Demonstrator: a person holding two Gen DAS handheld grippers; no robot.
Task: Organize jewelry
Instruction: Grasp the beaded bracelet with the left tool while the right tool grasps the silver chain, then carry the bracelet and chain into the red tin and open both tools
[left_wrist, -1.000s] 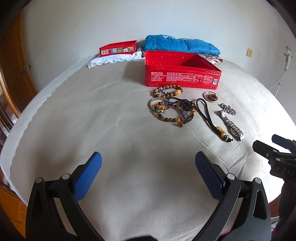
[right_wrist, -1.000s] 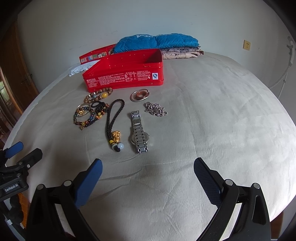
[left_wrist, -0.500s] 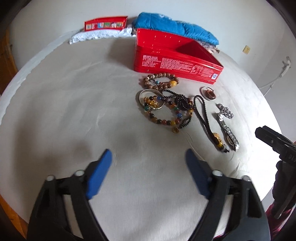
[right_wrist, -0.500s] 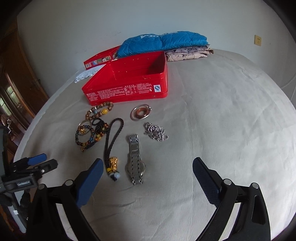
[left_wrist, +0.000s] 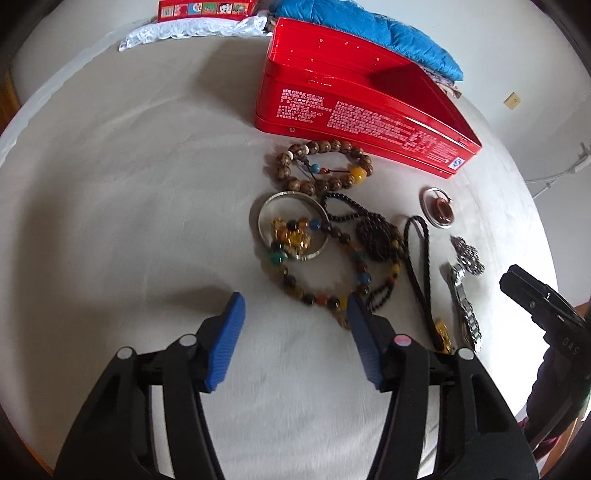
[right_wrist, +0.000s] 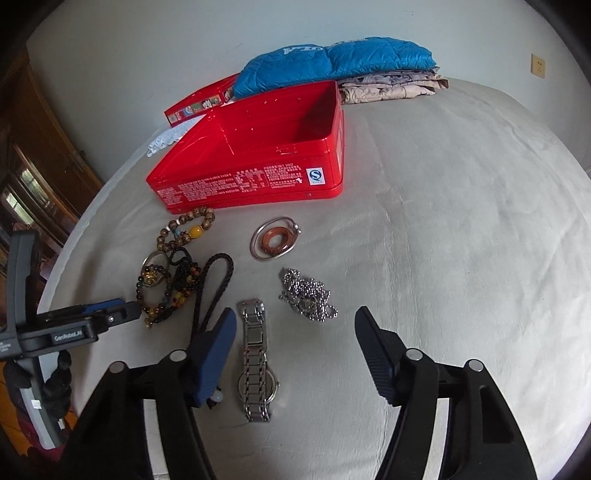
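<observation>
Lying mid-frame in the left wrist view, a tangle of jewelry sits on the beige bedcover (left_wrist: 129, 221): brown bead bracelet (left_wrist: 317, 166) nearest the open red tin (left_wrist: 362, 110), silver bangle (left_wrist: 291, 227) w/ a gold charm inside it just below, multicolour bead strand (left_wrist: 332, 291) looping under that, dark bead string (left_wrist: 376, 240) to its right. Further right: black cord w/ gold pendant (left_wrist: 417, 266), metal watch (right_wrist: 255, 362), silver chain heap (right_wrist: 306, 295), and a ring-shaped piece w/ brown centre (right_wrist: 273, 240) closer to the tin.

Left gripper (left_wrist: 293, 310) is about half open, jaws closing, nothing between the pads; its right blue pad sits by the lower edge of the multicolour strand, possibly touching, hard to tell w/ the blur. Right gripper (right_wrist: 293, 325) is a bit over half open, jaws closing; the watch lies on the cover between the fingers, not pinched, and the left finger overlaps the cord's pendant end.

Upper frame, behind the tin: blue quilted bundle (right_wrist: 332, 66), folded pale cloth (right_wrist: 391, 86), the red lid (left_wrist: 207, 8) on white lace (left_wrist: 192, 29).
</observation>
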